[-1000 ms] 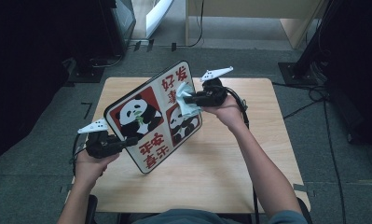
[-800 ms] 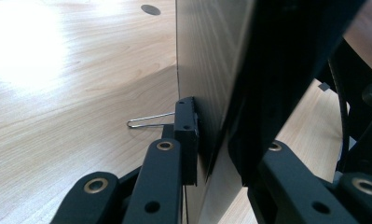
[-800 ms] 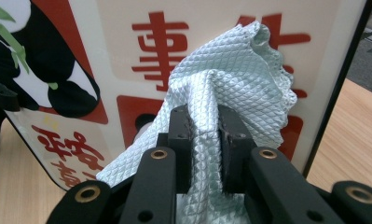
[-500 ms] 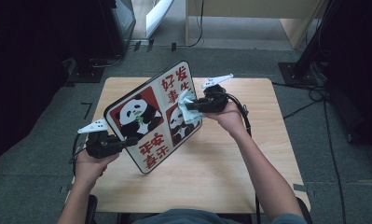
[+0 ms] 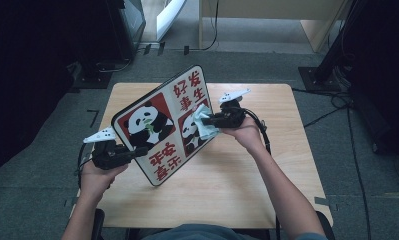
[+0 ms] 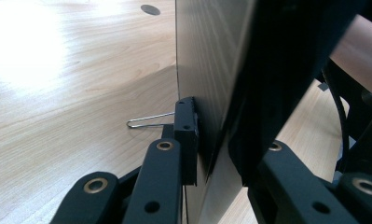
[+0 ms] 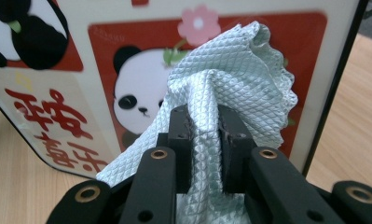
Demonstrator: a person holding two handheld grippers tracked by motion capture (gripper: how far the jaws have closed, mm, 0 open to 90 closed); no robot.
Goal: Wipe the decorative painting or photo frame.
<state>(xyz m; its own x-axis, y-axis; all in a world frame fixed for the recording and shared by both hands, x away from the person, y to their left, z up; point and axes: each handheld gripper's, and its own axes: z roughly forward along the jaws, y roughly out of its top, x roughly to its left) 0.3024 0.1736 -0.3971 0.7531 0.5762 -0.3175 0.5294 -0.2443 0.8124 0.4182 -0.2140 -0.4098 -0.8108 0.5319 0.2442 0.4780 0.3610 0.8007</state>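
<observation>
A panda-printed board [image 5: 162, 125] is held tilted above the tabletop's middle, clamped at its edge by the left gripper [image 5: 129, 152]. A pale cloth [image 5: 205, 125], pinched in the right gripper [image 5: 214, 120], is pressed against it; the board should be kept steady while wiped.

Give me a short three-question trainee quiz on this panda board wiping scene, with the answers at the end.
1. True or false: the left gripper clamps the edge of the panda board.
2. What does the right gripper hold between its jaws?
A. a sponge
B. a pale blue cloth
C. a marker
3. Is the board lying flat on the table or held tilted up?

Key:
1. True; in the left gripper view the jaws pinch the board's edge.
2. B; the cloth is bunched against the board's printed face.
3. Held tilted up.
</observation>
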